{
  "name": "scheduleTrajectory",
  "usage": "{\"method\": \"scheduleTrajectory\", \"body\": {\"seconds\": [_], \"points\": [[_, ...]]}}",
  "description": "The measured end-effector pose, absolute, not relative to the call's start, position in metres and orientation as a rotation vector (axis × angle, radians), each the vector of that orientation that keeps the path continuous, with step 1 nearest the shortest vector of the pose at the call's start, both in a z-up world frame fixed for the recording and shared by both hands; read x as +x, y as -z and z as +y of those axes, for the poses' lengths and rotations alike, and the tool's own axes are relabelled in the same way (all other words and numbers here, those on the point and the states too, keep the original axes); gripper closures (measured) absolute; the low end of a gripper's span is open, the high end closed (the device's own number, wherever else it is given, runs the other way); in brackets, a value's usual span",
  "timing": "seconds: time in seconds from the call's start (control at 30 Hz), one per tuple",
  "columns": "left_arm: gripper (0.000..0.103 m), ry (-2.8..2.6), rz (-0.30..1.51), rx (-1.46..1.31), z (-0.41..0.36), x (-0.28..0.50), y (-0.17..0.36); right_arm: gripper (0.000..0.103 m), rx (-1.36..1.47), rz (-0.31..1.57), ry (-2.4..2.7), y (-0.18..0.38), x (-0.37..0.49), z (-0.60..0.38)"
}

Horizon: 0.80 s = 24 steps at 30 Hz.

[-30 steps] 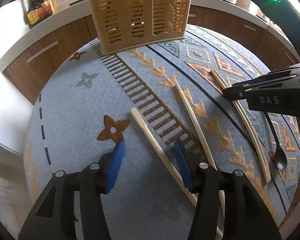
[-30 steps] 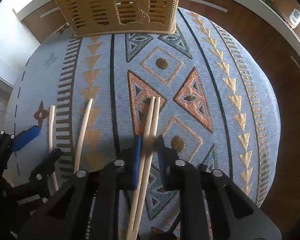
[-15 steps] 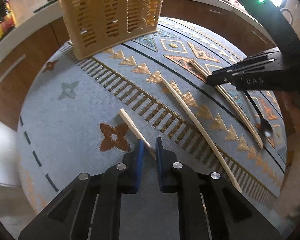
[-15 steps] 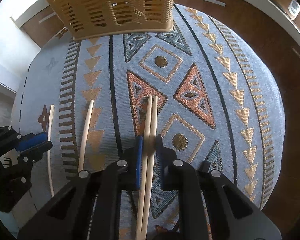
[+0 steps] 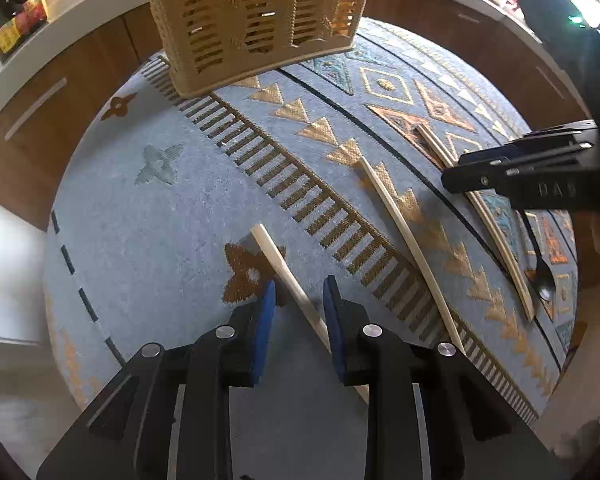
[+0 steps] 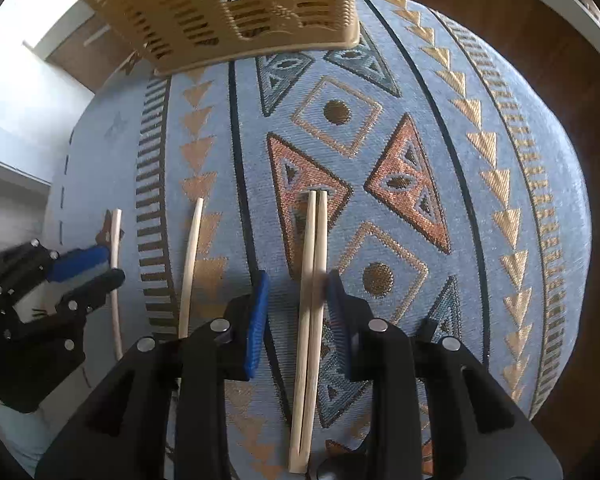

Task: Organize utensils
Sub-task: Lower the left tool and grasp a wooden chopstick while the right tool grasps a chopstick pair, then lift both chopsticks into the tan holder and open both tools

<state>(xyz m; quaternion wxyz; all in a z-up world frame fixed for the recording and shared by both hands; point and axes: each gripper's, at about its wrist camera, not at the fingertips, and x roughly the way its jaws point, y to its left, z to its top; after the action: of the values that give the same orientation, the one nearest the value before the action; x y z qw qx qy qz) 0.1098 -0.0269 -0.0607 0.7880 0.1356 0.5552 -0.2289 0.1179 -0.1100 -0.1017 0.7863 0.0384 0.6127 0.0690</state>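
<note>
A tan slotted utensil basket point(image 5: 256, 20) stands at the far side of the patterned blue mat point(image 5: 148, 216); it also shows in the right wrist view point(image 6: 228, 12). My left gripper point(image 5: 299, 300) is open, its blue pads either side of a single wooden chopstick point(image 5: 284, 268) lying on the mat. My right gripper point(image 6: 296, 292) is open around a pair of chopsticks point(image 6: 312, 280) lying side by side. Another chopstick point(image 5: 404, 240) lies between the two grippers, also seen in the right wrist view point(image 6: 192, 256). A dark spoon point(image 5: 544, 280) lies to the right.
Wooden cabinets with a white counter point(image 5: 40, 80) ring the table. Bottles point(image 5: 16, 24) stand on the counter at far left. The mat's edge point(image 5: 540, 412) runs close on the right.
Both grippers were shut on their chopsticks half a second ago and have opened. The chopsticks now lie on the mat between the pads.
</note>
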Motion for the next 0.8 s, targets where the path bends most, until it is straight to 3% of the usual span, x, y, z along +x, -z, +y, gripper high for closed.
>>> {"method": "scheduleTrajectory", "body": {"seconds": [0.1,0.27,0.47,0.8], "points": [[0.079,0.453,1.19,0.353,-0.038,0.108,0.062,0.077,0.009,1.293,-0.128,0.101,0.117,-0.105],[0.081,0.398,1.182,0.401,-0.05,0.104,0.063,0.092,-0.079,1.257,-0.108,0.099,0.116,-0.098],[0.098,0.404,1.144,0.406,-0.052,0.099,0.063,0.093,-0.145,1.246,-0.127,0.098,0.118,-0.092],[0.099,0.428,0.951,0.205,-0.016,0.084,0.042,0.093,-0.004,1.069,-0.288,0.081,0.072,-0.128]]}}
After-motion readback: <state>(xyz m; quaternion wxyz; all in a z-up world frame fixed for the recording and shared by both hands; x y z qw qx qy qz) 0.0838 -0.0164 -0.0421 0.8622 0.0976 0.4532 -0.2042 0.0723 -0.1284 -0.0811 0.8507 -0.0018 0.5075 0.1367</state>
